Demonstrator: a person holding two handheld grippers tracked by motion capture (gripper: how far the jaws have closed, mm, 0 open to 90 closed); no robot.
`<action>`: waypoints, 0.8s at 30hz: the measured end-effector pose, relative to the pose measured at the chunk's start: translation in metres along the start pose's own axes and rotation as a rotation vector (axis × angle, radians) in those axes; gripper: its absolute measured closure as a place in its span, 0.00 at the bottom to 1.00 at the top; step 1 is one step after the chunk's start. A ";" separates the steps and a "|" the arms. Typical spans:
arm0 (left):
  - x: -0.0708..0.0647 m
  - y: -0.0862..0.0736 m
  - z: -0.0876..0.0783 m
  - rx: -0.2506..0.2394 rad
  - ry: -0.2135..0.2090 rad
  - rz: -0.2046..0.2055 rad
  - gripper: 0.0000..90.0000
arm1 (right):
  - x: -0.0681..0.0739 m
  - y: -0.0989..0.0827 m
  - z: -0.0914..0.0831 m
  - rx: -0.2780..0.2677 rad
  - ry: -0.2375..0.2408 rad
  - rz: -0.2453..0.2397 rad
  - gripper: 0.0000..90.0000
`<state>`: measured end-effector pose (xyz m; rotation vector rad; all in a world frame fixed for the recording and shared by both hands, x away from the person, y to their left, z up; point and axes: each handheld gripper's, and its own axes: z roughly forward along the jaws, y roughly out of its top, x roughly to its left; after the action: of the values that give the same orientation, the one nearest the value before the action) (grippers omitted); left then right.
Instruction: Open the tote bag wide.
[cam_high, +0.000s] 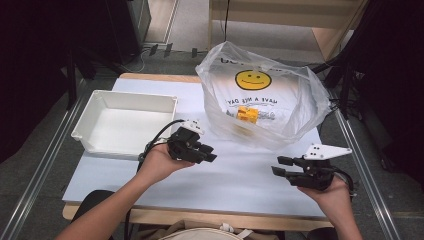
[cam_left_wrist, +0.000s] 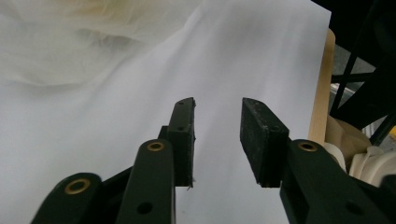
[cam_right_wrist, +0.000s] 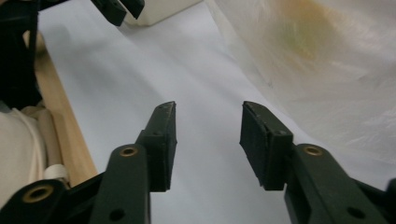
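Note:
A clear plastic bag (cam_high: 262, 95) with a yellow smiley face stands at the back right of the white table (cam_high: 240, 175). Inside it lies a small yellow object (cam_high: 247, 114). My left gripper (cam_high: 210, 154) hovers over the table middle, pointing right, just in front of the bag's left corner. Its jaws are open with nothing between them (cam_left_wrist: 217, 105). My right gripper (cam_high: 280, 166) is near the front right, pointing left. It is also open and empty (cam_right_wrist: 208, 106). The bag's film (cam_right_wrist: 327, 60) lies to the right of its jaws.
A white rectangular bin (cam_high: 125, 120) sits at the left of the table, empty as far as I see. The wooden table edge (cam_left_wrist: 320, 93) runs close to the person's side. Metal rails flank the table. The left gripper's tips (cam_right_wrist: 116, 9) face the right gripper.

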<state>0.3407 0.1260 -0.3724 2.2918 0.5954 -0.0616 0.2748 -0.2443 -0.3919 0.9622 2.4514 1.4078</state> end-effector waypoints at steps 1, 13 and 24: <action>-0.001 0.002 -0.002 0.006 0.005 0.007 0.78 | 0.000 0.002 -0.004 -0.004 0.002 -0.004 0.65; -0.013 0.036 -0.043 -0.021 -0.026 0.076 0.91 | -0.005 0.036 -0.050 -0.063 0.024 -0.038 0.74; -0.008 0.079 -0.075 -0.049 -0.024 0.103 0.99 | -0.014 0.081 -0.067 -0.058 0.005 -0.069 0.81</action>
<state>0.3583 0.1263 -0.2650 2.2675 0.4610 -0.0243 0.2939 -0.2726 -0.2919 0.8546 2.4089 1.4520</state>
